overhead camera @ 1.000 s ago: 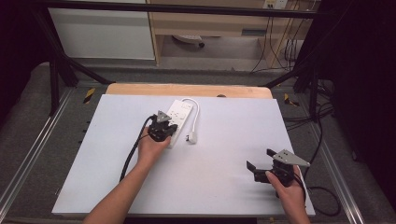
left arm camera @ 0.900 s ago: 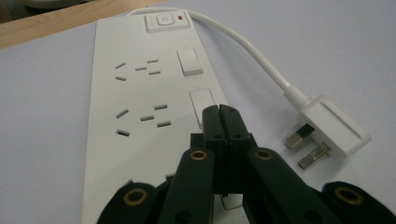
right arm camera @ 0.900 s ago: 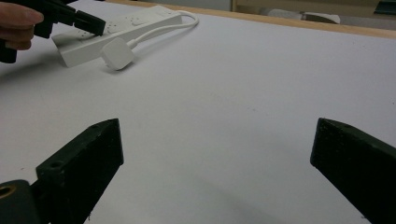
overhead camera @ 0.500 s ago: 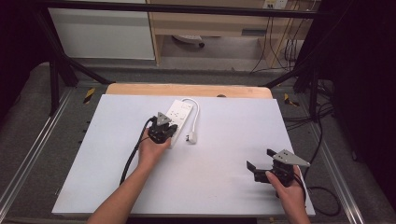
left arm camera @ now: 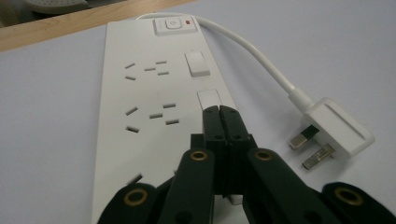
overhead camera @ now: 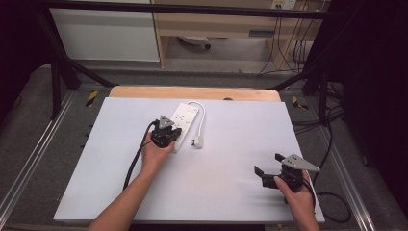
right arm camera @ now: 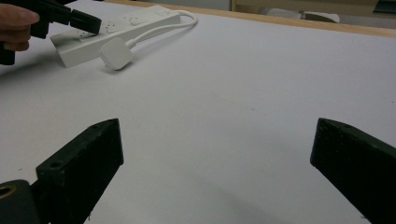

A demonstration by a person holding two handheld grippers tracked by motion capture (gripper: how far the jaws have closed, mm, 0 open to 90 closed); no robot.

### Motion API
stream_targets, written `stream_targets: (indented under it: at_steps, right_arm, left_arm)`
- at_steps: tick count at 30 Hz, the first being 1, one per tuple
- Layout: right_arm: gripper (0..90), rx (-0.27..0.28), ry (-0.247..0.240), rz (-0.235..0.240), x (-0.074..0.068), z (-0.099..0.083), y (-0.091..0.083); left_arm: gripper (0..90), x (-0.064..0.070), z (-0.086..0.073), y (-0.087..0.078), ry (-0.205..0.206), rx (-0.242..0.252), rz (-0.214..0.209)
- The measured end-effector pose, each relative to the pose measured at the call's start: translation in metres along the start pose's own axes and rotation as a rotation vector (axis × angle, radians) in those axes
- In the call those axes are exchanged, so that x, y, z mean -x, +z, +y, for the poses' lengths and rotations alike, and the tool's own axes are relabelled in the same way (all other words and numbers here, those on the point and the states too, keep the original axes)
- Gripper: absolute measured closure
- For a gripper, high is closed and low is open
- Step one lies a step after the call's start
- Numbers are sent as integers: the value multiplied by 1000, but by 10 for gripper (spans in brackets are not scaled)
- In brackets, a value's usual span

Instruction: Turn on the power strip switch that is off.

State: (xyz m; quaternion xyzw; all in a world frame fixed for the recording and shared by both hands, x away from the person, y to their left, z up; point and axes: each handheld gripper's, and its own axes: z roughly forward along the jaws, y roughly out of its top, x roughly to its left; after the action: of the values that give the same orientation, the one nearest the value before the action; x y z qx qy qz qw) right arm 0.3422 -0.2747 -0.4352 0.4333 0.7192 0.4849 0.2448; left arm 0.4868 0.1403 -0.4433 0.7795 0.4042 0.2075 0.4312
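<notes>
The left gripper [left arm camera: 219, 112], jaws pressed together on nothing, rests its tip on the power strip [overhead camera: 182, 124] at a rocker switch [left arm camera: 209, 99]; the strip's long axis runs straight ahead (mid-bench); right gripper [overhead camera: 265, 174] released, well apart.

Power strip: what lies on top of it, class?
The shut left hand-held gripper rests its tips at a switch on the power strip. Its body covers the strip's near end.

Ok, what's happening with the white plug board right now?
Left hand-held gripper shut, tips at a rocker switch on the power strip. Right hand-held gripper open, idle over bare table. Plug lies unplugged beside the strip. Nothing blocking.
</notes>
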Motion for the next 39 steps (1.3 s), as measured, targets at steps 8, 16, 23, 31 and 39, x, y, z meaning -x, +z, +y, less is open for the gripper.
stream_targets:
  at_steps: [8,16,23,31,39]
  right_arm:
    - [29,-2,-2,0,0,0,1]
    - [29,-2,-1,2,0,0,1]
    - [29,-5,4,5,0,0,1]
    - [29,-5,2,3,0,0,2]
    - [29,-6,1,4,0,0,2]
  left_arm:
    - [900,-5,1,-4,-16,-4,-4]
    - [872,-4,2,-4,-38,-4,-7]
    - [820,-4,4,-6,-38,10,-4]
    - [702,-7,5,-9,-56,15,-9]
    - [560,-9,6,-11,-65,15,-8]
